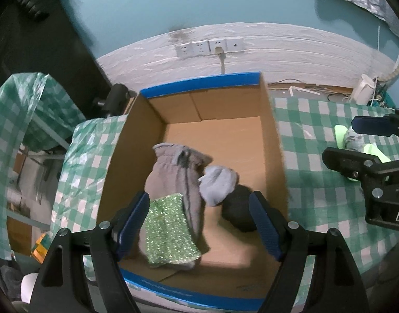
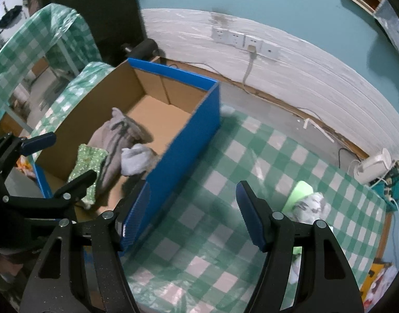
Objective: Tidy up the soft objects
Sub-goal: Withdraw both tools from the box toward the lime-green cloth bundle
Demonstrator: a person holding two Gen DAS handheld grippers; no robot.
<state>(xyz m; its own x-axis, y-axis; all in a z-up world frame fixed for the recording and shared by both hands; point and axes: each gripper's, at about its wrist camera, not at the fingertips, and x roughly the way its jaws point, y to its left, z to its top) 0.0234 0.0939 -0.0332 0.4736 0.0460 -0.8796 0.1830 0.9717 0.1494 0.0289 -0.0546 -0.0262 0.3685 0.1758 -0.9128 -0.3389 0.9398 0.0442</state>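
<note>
Both my grippers, left gripper [image 1: 199, 224] and right gripper [image 2: 192, 214], gape empty. Risk: the right one clips the box [image 2: 183, 140] wall at 9 o'clock when I reach for the sock [image 2: 312, 204] at 3 o'clock.

both tools [image 1: 199, 224] [image 2: 192, 210] open, empty

An open cardboard box [image 1: 273, 120] with blue outer walls holds four soft items directly below the spread jaws of the left claw [image 1: 200, 224]. A long grey-brown garment [image 1: 173, 174] lies lengthwise, its gathered end pointing away from the claw. A sparkly green cloth [image 1: 168, 232] overlaps its near end, just inside the claw's left pad. A pale grey sock [image 1: 217, 182] rests against the garment's right side, touching a dark bundle [image 1: 238, 208] beside the right pad. Ahead and right of the right claw [image 2: 192, 216], a crumpled grey-and-white cloth [image 2: 310, 206] sits on a lime-green pad [image 2: 298, 193].
</note>
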